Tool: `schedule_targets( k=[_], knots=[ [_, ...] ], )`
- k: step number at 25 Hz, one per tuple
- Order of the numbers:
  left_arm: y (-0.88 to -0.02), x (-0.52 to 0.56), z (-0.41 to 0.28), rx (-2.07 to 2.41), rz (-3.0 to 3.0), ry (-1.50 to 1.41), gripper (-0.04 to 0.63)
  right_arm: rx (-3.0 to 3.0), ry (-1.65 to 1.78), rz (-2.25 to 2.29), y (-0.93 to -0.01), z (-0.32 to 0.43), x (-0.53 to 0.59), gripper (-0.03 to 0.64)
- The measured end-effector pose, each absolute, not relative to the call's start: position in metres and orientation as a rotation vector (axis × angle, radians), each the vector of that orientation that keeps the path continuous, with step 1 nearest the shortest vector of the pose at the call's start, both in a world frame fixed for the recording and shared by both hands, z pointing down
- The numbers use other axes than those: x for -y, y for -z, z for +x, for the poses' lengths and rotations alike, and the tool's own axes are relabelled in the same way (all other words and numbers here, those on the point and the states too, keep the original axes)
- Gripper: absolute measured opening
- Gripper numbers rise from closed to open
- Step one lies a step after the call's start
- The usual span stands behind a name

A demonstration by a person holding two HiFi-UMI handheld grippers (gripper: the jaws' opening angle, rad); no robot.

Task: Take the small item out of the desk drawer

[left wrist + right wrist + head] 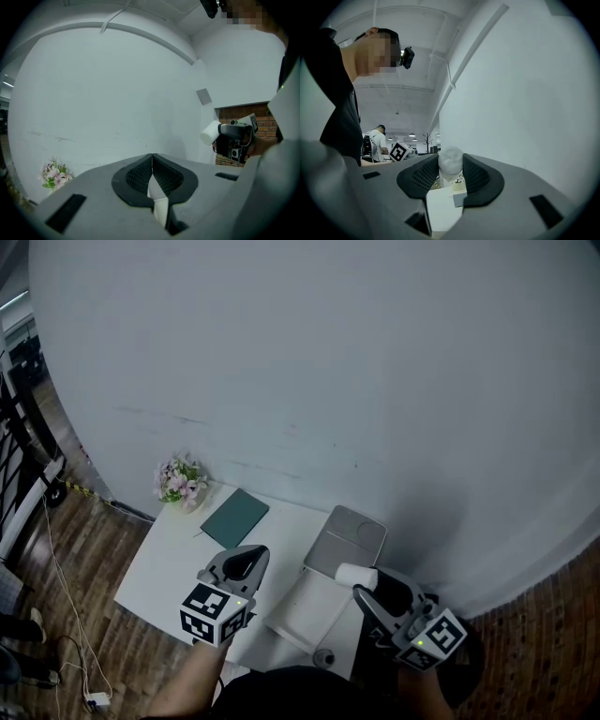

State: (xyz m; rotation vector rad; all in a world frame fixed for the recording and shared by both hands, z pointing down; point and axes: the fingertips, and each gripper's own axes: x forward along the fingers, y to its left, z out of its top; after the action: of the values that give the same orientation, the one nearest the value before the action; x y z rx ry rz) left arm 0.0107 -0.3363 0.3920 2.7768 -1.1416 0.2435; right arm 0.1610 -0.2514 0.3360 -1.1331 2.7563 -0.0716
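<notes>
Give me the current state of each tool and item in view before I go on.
left tool: shut, nothing in it.
right tool: closed on the white cylinder.
white cylinder: gripped, held up above the desk.
drawer: looks pulled out, though the head view does not make this certain.
green notebook: closed, lying flat on the desk.
flowers: upright at the desk's far corner.

Pink flower bunch (180, 480) near the white wall (375, 381), teal notebook (235, 517) just beside it, wooden floor (80, 549) at left
</notes>
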Motion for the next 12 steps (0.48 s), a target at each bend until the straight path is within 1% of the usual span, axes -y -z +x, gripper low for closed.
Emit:
schedule_targets(
  k=[12],
  knots=[
    [-0.402, 0.334, 0.005, 1.166, 2.744, -0.257, 0.011, -2.72, 0.097, -1.141, -0.341, 0.169, 0.254, 0.155]
  ],
)
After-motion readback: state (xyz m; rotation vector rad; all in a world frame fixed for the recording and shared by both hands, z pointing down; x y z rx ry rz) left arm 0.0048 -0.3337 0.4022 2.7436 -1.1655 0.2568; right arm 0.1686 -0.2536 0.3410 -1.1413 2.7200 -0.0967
